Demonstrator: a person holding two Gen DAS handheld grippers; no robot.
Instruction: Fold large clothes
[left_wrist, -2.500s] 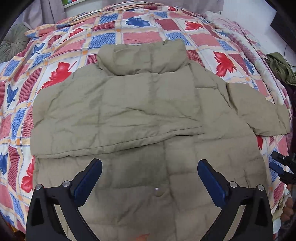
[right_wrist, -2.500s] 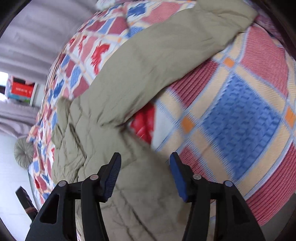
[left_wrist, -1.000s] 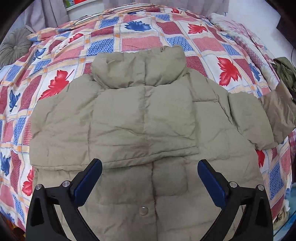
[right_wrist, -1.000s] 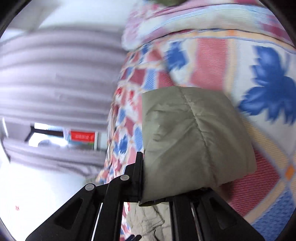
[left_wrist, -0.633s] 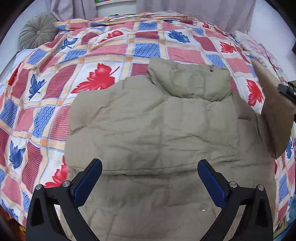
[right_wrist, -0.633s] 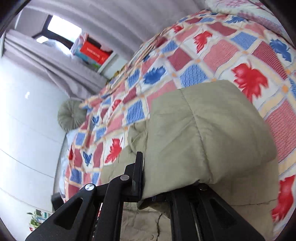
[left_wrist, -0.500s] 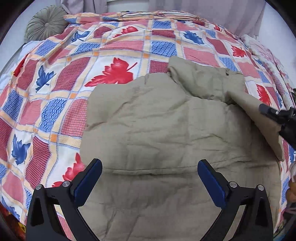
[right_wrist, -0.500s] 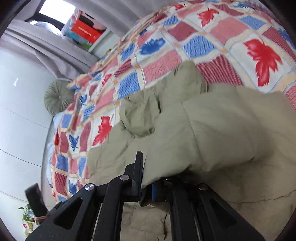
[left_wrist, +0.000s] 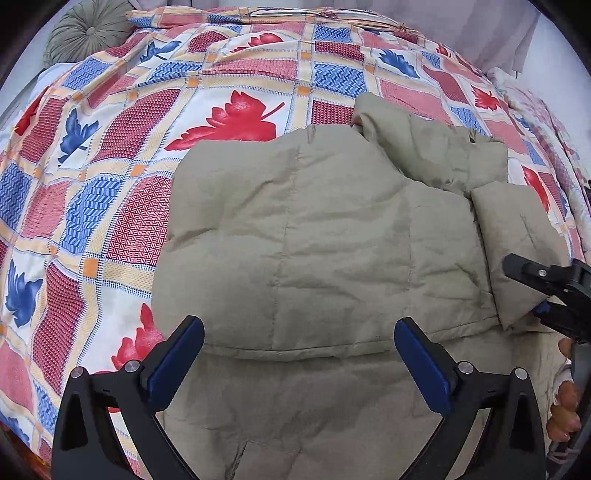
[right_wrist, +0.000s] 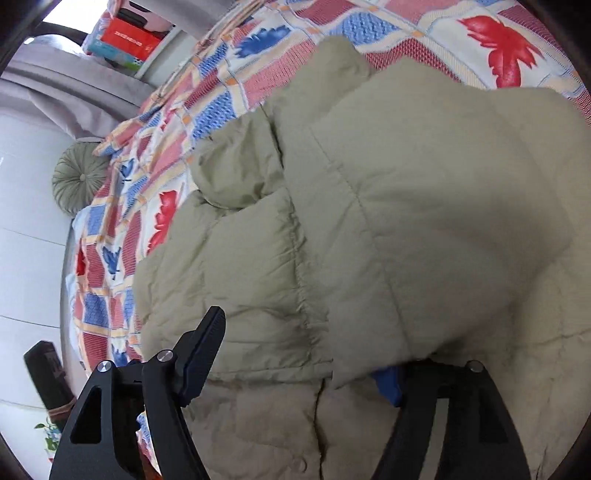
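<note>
The khaki puffer jacket (left_wrist: 332, 258) lies spread on the leaf-patterned quilt (left_wrist: 110, 184), both sleeves crossed over its chest to narrow it. The right gripper (right_wrist: 303, 354) stands parted, the right sleeve cuff (right_wrist: 424, 221) draped loose over one finger. The left gripper (left_wrist: 299, 354) hovers wide and empty above the hem.

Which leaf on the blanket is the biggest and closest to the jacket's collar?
The big red leaf just left of the collar. The blue leaves are smaller and farther from the jacket.

Sleeve cuff (right_wrist: 369, 332) hides right claw (right_wrist: 306, 362) blue pad; jacket (left_wrist: 314, 240) hem cropped.
</note>
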